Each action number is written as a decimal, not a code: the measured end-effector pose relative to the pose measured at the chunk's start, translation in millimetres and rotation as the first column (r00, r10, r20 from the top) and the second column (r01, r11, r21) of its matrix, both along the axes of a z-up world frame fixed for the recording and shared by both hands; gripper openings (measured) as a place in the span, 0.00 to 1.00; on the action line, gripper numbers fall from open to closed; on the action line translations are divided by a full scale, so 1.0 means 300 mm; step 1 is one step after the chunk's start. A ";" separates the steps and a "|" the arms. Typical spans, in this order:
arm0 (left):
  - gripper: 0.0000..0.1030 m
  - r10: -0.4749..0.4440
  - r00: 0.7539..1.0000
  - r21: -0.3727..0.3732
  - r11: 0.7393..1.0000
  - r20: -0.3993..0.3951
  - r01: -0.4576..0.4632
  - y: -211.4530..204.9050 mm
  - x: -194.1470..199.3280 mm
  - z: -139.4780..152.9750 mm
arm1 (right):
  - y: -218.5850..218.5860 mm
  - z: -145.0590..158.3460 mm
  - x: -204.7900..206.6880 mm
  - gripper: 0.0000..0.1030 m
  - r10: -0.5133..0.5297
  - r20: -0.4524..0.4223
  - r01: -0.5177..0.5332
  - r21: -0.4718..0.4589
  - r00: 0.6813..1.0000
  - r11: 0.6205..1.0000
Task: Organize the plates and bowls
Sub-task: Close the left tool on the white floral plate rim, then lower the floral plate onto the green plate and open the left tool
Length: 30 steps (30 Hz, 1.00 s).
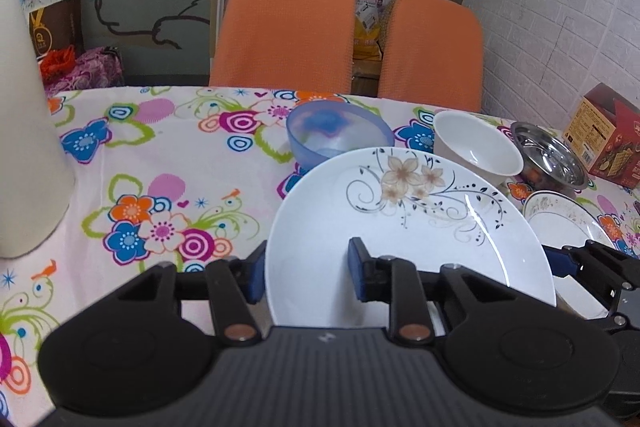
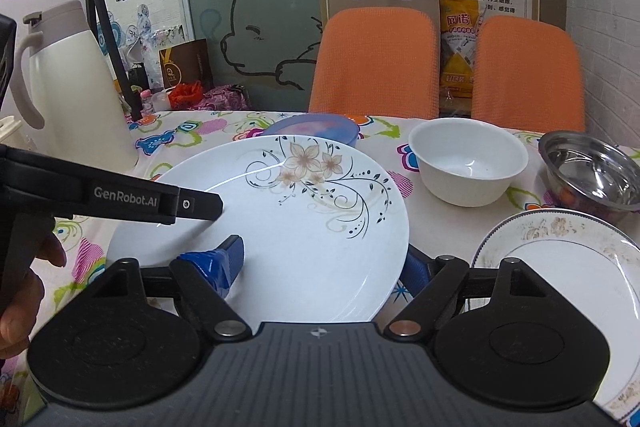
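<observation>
White and shiny, the flower plate [image 2: 288, 227] is the big thing in the middle, so we tell every place from it. Our left gripper [image 1: 306, 273] has its two blue pads either side of the plate's left edge, but we cannot tell if it is pinching yet. Our right gripper [image 2: 324, 267] has one pad over the plate and one just past its right edge, with a wide gap, so it looks open.

Behind the plate sits the blue bowl [image 1: 340, 135]. Behind it and to the right is the white bowl [image 2: 468, 163], and further right the metal bowl [image 2: 592, 171]. Just to the right of the plate lies the gold-rim plate [image 2: 560, 267].

We think the job now is to lift the flower plate and stack it with the gold-rim plate. To do it well, we squeeze the rim firmly, because a glazed plate is slippery. We keep it flat, lift it slowly, and stay clear of the bowls behind it. Then we set it down softly so nothing chips.
</observation>
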<state>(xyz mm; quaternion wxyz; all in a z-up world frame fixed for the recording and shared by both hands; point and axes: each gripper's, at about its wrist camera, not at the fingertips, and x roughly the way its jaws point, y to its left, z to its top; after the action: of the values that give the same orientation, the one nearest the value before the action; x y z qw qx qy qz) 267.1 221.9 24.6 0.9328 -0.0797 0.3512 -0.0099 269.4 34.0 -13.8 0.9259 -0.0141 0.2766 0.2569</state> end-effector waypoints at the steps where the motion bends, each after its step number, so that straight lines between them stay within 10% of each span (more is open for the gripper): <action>1: 0.25 -0.002 1.000 0.006 1.000 0.003 0.002 -0.010 -0.022 0.009 | -0.011 0.005 -0.021 0.65 0.000 -0.001 0.000 0.006 1.000 1.000; 16: 0.25 0.042 0.999 0.058 0.997 -0.021 -0.041 -0.110 -0.485 0.001 | -0.084 -0.014 -0.373 0.66 0.057 -0.060 -0.055 0.026 0.997 0.998; 30: 0.25 0.076 0.995 -0.016 0.997 -0.069 -0.077 -0.070 -0.522 -0.067 | -0.044 -0.057 -0.416 0.68 0.078 -0.024 -0.079 -0.047 0.997 0.996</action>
<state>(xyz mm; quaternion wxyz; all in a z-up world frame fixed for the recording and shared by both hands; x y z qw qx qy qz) 110.5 201.0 4.7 0.9192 -0.1020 0.3795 0.0254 144.6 20.8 -30.9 0.9114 -0.0440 0.2922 0.2864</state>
